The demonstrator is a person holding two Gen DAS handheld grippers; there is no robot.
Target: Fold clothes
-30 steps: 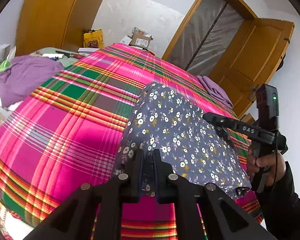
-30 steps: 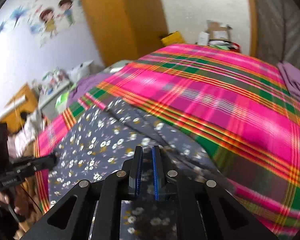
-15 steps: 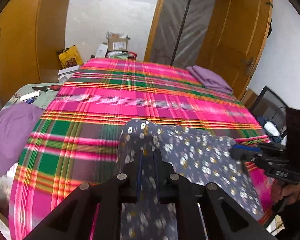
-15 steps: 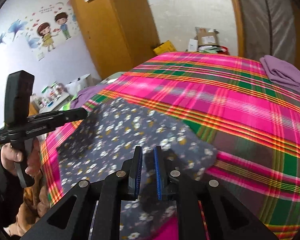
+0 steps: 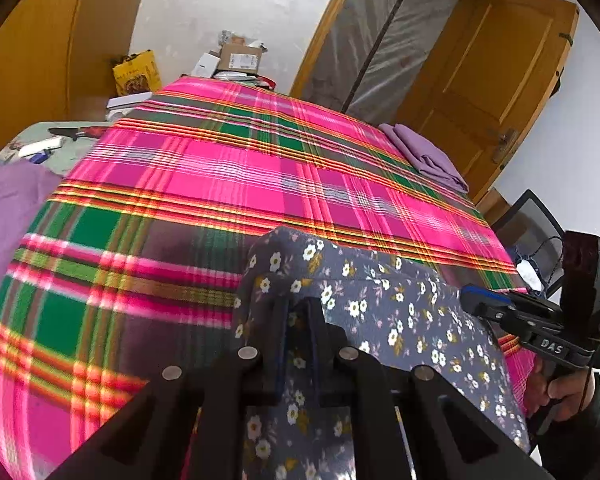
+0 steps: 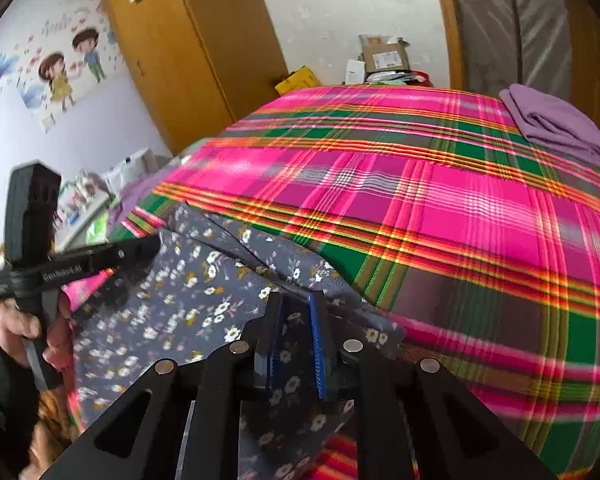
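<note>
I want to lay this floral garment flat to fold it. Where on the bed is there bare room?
The plaid bedspread is bare across its middle, between the floral garment at the near edge and the boxes at the far end. The far right corner holds a folded purple cloth. The near edge is crowded by both claws.

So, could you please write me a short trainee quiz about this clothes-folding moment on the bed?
1. True or false: the dark grey floral cotton garment lies on the pink and green plaid bedspread.
2. What sits at the bedspread's far right corner? A) folded lilac cloth B) a blue towel C) a white pillow
3. Which grippers have floral fabric between their fingers?

Key
1. True.
2. A.
3. Both: the left gripper and the right gripper, whose jaws have just been opening, with the fabric still between them.
</note>
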